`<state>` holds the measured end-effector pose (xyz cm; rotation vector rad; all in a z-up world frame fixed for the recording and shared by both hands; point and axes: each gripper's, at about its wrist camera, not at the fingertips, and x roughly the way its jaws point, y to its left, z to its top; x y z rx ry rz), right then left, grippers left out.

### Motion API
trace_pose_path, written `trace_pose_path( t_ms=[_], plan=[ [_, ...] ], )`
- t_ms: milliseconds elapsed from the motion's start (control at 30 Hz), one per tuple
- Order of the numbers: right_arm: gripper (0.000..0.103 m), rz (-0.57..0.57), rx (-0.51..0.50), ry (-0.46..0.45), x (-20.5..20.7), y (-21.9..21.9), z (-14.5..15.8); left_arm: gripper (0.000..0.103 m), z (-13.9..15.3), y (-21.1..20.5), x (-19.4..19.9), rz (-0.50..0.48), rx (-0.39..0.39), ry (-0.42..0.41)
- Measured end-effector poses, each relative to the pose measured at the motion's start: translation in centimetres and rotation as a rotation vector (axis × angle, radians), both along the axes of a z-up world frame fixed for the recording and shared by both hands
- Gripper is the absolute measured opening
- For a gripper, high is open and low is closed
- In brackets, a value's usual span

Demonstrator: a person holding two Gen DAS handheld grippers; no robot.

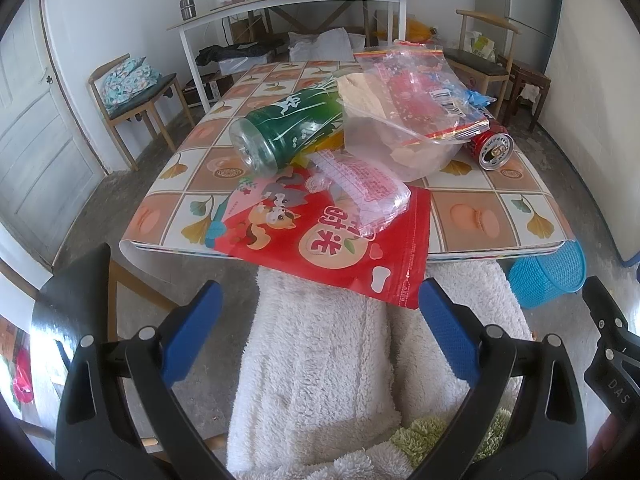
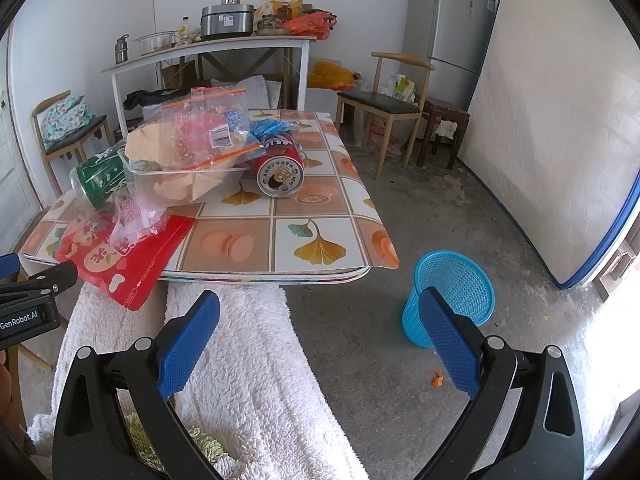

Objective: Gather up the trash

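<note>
**Left wrist view: both grippers wide and empty before the first pick**

Left wrist view showed the left gripper (image 1: 320, 312) spread wide, holding nothing, just short of the red snack pouch (image 1: 332, 240) overhanging the table's (image 1: 496, 216) near edge. The right gripper (image 2: 320, 320) was likewise open and empty. Pinching that overhanging corner looked easiest, then carrying it right to the blue basket (image 2: 460, 288) on the floor.

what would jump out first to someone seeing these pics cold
A heap of trash crowds the near end of the tile-patterned table: a glossy red snack pouch hanging over the near edge, a green-labelled plastic bottle on its side, and a clear plastic tub under crumpled zip bags. A red drink can lies beside the tub. On the floor right of the table stands a blue mesh wastebasket.
</note>
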<state>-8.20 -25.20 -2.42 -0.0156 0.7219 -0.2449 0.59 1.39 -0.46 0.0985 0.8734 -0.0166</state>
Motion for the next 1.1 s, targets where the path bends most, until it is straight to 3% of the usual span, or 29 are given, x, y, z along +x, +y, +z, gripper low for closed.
trace_pose_path(
  t_ms=[567, 1100],
  plan=[
    [0.097, 0.012, -0.007, -0.008, 0.3, -0.1, 0.1, 0.094, 0.1, 0.6, 0.2, 0.022, -0.003, -0.019],
    [0.097, 0.083, -0.033, -0.084, 4.2, -0.4, 1.9, 0.094, 0.0, 4.3, 1.5, 0.033, -0.054, -0.080]
  ],
)
